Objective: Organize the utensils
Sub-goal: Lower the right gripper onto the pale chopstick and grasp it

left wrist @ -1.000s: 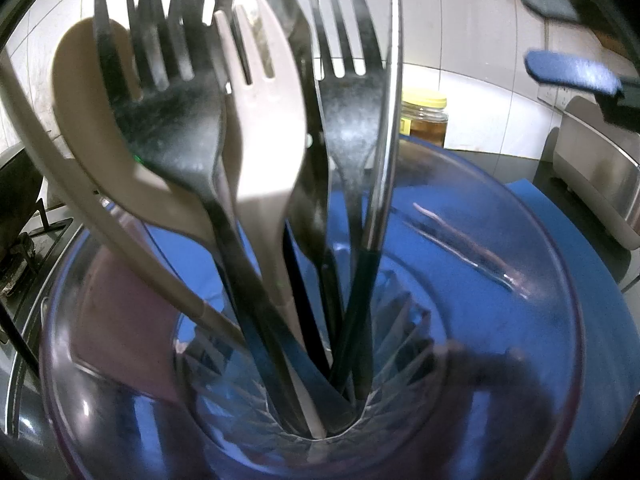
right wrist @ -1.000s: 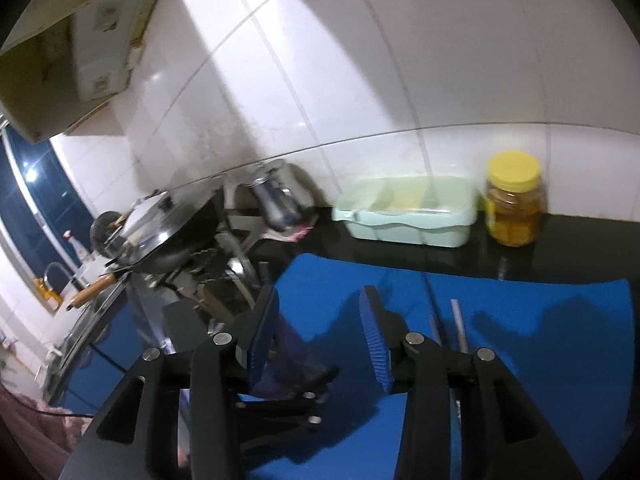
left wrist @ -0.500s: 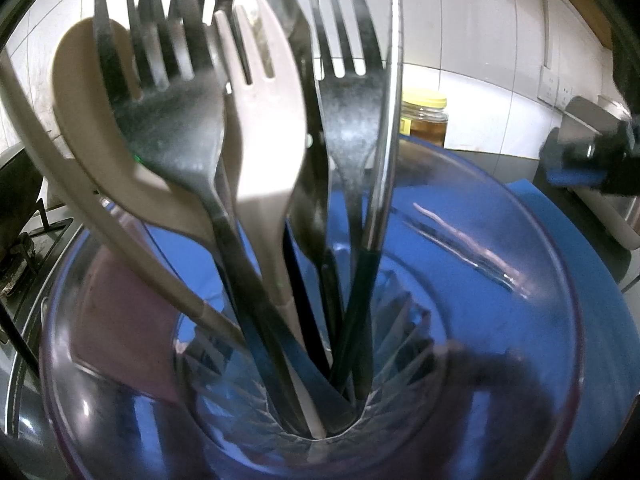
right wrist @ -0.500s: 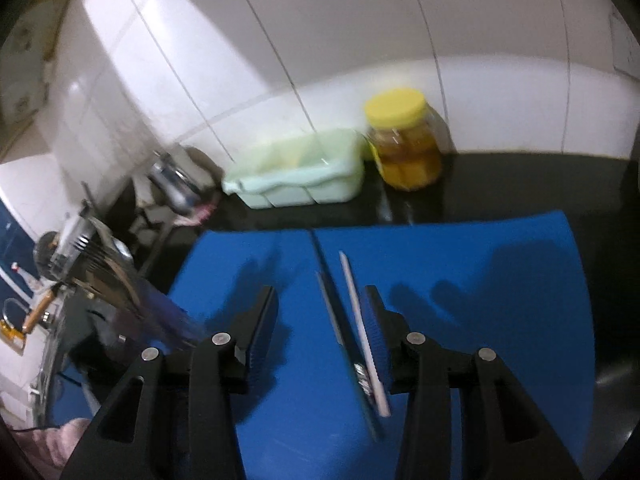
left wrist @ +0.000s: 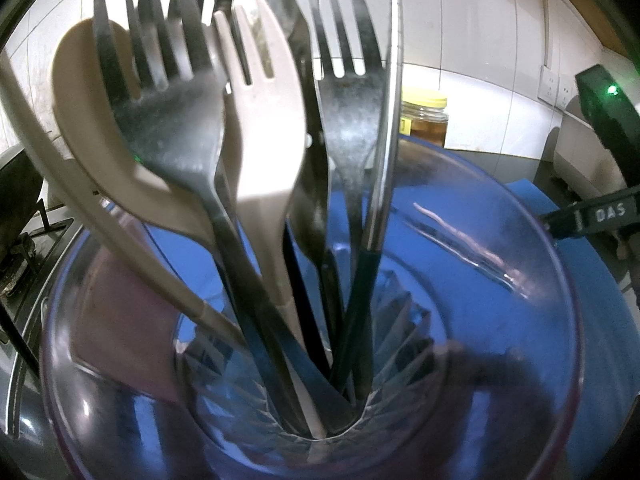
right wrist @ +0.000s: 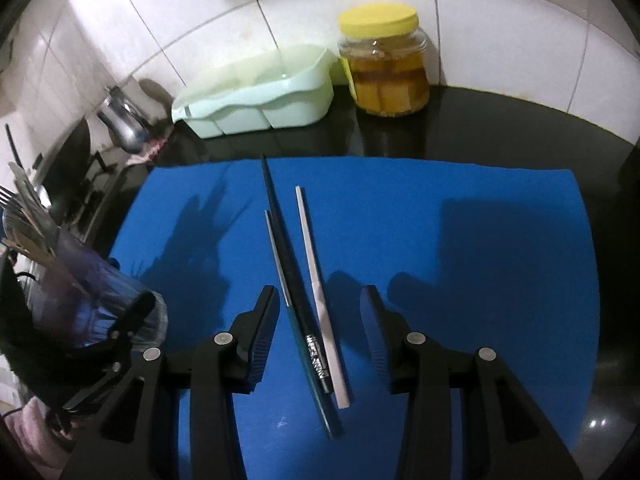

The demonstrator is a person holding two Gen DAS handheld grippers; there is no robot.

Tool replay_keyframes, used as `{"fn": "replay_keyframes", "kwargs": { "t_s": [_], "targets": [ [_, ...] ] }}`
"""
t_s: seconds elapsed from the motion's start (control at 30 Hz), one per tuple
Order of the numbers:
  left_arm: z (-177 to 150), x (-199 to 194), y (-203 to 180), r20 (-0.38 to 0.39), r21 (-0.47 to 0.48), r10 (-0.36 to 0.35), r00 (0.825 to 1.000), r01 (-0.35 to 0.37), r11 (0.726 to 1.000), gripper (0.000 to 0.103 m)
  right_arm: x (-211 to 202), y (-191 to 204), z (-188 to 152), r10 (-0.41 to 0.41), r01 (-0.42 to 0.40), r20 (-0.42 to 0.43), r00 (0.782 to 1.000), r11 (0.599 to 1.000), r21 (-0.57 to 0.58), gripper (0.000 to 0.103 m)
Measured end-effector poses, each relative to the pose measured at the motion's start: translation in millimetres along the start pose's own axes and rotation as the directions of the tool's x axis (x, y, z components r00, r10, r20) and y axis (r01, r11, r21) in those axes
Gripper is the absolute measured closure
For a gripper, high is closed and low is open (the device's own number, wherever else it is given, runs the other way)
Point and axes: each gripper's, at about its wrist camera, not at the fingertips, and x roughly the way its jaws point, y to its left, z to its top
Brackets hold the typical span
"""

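Dark surface (right wrist: 500, 120) with blue mat (right wrist: 440, 220). Three chopsticks (right wrist: 298, 280) lie mid-frame between the right gripper (right wrist: 320, 320) fingers, spread. Left gripper holds the glass (left wrist: 520, 320); finger state unclear. Risk: closing may scatter chopsticks.

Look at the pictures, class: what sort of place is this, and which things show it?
Most likely a home kitchen counter: white wall tiles, a stove at the left, a glass full of forks and spoons, and a yellow-lidded jar.

My dark counter (right wrist: 500, 128) carries a blue mat (right wrist: 440, 240) at frame centre, with a green tray (right wrist: 256, 100) and yellow-lidded jar (right wrist: 386, 68) along the top.
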Motion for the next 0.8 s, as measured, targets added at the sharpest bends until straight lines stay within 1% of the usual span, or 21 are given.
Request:
{"fn": "replay_keyframes", "kwargs": {
  "t_s": [0.17,0.27,0.37,0.43,0.5,0.8],
  "targets": [
    [0.0,-0.1,0.1,0.000,0.000,0.000,1.000,0.000,1.000,0.023,15.6,4.6,7.5,-0.025,0.023,-0.036,0.999,0.999,-0.046,0.059],
    [0.0,0.0,0.0,0.000,0.000,0.000,1.000,0.000,1.000,0.023,23.5,6.7,14.2,-0.044,0.040,-0.048,0.998,0.997,-0.073,0.062],
    [0.0,0.0,0.0,0.000,0.000,0.000,1.000,0.000,1.000,0.023,31.3,10.9,20.3,-0.068,0.061,-0.062,0.996,0.992,-0.113,0.068],
    [0.0,0.0,0.1,0.000,0.000,0.000,1.000,0.000,1.000,0.023,36.3,13.3,22.9,-0.082,0.071,-0.076,0.994,0.988,-0.139,0.076],
    [0.0,0.0,0.0,0.000,0.000,0.000,1.000,0.000,1.000,0.023,43.1,17.5,25.1,-0.105,0.088,-0.095,0.990,0.981,-0.175,0.080],
    [0.1,0.1,-0.2,0.000,0.000,-0.001,1.000,0.001,1.000,0.023,57.3,35.0,38.1,-0.150,0.103,-0.139,0.979,0.950,-0.295,0.080]
  ]
}}
